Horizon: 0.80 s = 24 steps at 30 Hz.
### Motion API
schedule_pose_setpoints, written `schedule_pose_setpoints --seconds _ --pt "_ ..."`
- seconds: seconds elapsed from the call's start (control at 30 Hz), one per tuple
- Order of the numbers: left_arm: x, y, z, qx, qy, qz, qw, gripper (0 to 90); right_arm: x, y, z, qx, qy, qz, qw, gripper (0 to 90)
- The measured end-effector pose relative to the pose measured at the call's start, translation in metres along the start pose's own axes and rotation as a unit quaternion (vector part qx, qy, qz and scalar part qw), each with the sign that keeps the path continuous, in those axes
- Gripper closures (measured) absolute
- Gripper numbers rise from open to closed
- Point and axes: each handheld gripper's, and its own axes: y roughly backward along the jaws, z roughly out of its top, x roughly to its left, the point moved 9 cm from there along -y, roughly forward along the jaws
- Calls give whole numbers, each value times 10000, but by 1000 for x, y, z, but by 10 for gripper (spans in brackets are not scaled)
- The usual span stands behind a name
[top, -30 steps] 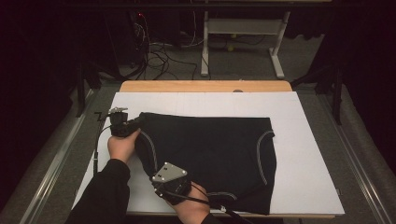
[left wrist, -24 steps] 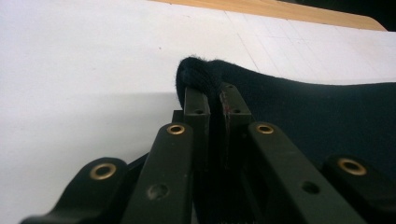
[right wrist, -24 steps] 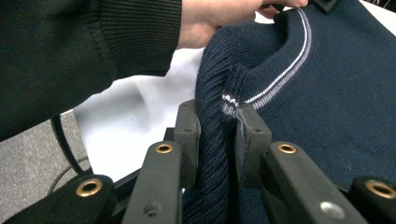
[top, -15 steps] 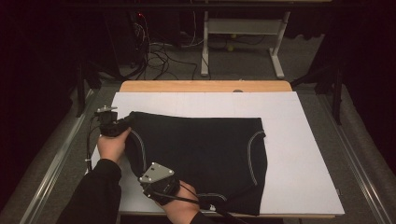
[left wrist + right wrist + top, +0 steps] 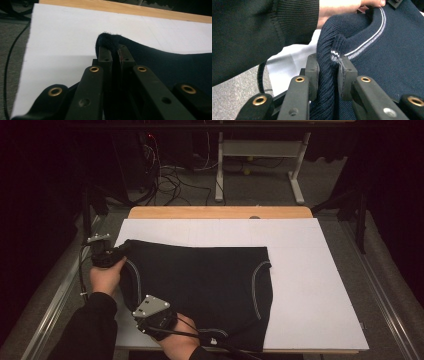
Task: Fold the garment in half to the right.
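A dark navy knitted garment point(image 5: 200, 290) with thin white trim lies spread on the white table sheet point(image 5: 310, 285). My left gripper point(image 5: 120, 251) is shut on its far left corner; in the left gripper view the dark fabric point(image 5: 110, 42) bulges between the jaws of that gripper point(image 5: 114, 51). My right gripper point(image 5: 150, 320) is shut on the garment's near left ribbed edge; the right gripper view shows the ribbed hem point(image 5: 329, 75) pinched in this gripper point(image 5: 329, 67), with the other hand's dark sleeve point(image 5: 262, 30) behind it.
The white sheet covers most of a wooden table point(image 5: 220, 212), with bare white area at the right and back. Metal rails point(image 5: 390, 295) run along both sides. Cables point(image 5: 170, 175) and a desk frame point(image 5: 260, 155) stand on the floor beyond.
Both grippers have pulled the garment leftward across the sheet, so its left edge now lies near the sheet's left side.
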Motion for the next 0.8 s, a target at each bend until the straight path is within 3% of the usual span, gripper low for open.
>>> schedule_pose_setpoints --seconds 0.17,0.27,0.5,0.8 --pt "14 12 -1 2 97 61 9999 808 9 -8 7 -4 103 94 9999 748" --pt "11 17 2 -48 22 29 10000 807 11 -7 10 -76 94 117 9999 748" --pt "-17 18 14 -119 -103 -154 9998 807 4 11 9 -234 56 -3 9997 748" --pt "-63 5 21 -87 -256 -290 9992 805 -19 52 -2 -502 -116 -273 9983 747"
